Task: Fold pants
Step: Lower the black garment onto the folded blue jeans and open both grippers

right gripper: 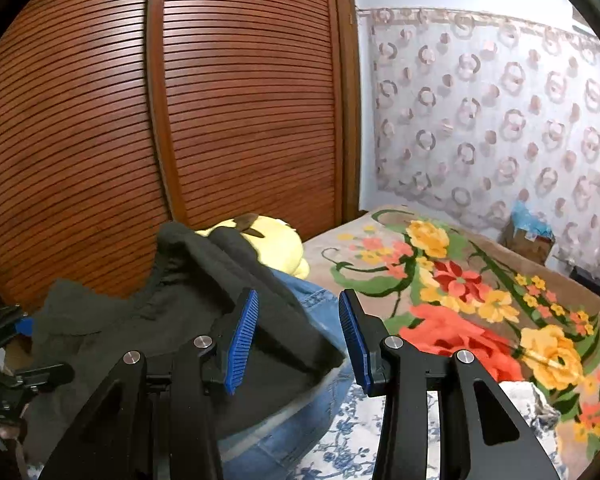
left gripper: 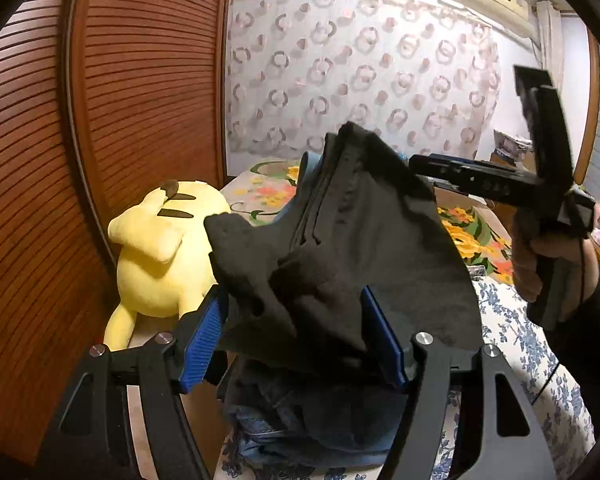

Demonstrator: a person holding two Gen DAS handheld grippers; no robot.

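Note:
Dark, nearly black pants (left gripper: 360, 240) lie bunched and partly folded on a pile of blue jeans (left gripper: 284, 432) on the bed. My left gripper (left gripper: 296, 340) stands wide around the near end of the dark cloth, which fills the gap between its blue pads without being pinched. A hand holds my right gripper (left gripper: 416, 164) at the far right edge of the pants, pointing left. In the right wrist view the right gripper (right gripper: 298, 340) is open. Its left finger lies over the pants (right gripper: 160, 320), and the jeans (right gripper: 300, 432) show in the gap.
A yellow plush toy (left gripper: 160, 260) lies against the brown slatted wardrobe (left gripper: 140, 80) just left of the pile. A floral blanket (right gripper: 460, 300) covers the far bed, a blue-and-white sheet (left gripper: 512, 340) the near part. A patterned curtain (right gripper: 500, 120) and a box (right gripper: 528, 240) stand behind.

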